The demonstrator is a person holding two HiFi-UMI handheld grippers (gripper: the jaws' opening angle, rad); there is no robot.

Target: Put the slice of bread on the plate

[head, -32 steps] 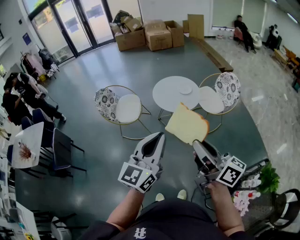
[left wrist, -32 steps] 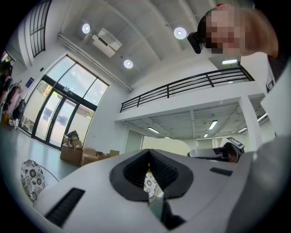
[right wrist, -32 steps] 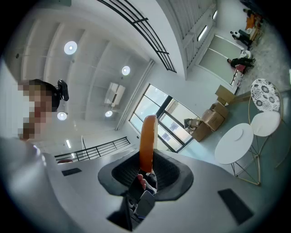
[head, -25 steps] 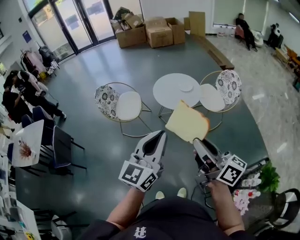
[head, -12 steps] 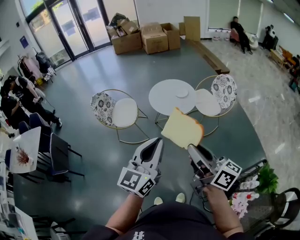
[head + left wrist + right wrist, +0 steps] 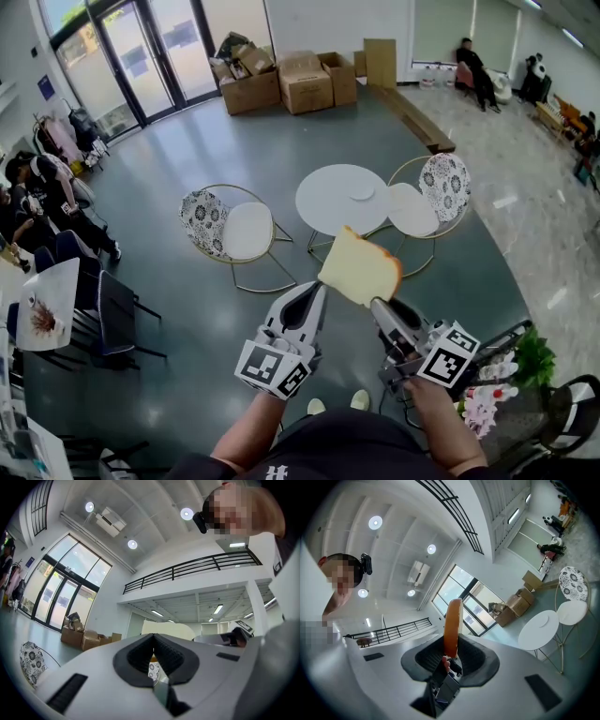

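The slice of bread (image 6: 359, 267) is in my right claw (image 6: 377, 303), up in the air in front of me and well apart from the plate (image 6: 361, 193). My two pads pinch it at its lower edge, set narrow around its thickness. In the right gripper view it stands on edge between them, with the orange-brown crust facing the camera. In the head view its pale face tilts up and away from the claw tips, and a strip of crust shows along its right side.

My left claw (image 6: 317, 289) hangs just beside the bread on its left, jaws closed to a point with nothing between them. In the left gripper view the pads meet, and the bread shows as a cream shape beyond them.

The plate is small and white and lies on a round white table (image 6: 328, 202), toward the table's right side, ahead of me and lower than the bread. A left chair (image 6: 234, 230) with a patterned back and white seat stands near the table. A right chair (image 6: 427, 202) of the same kind stands close against the table's other side.

Beyond them, cardboard boxes (image 6: 281, 80) sit on the grey floor (image 6: 187, 309) near glass doors (image 6: 141, 47). A green plant (image 6: 536, 354) is low on my right
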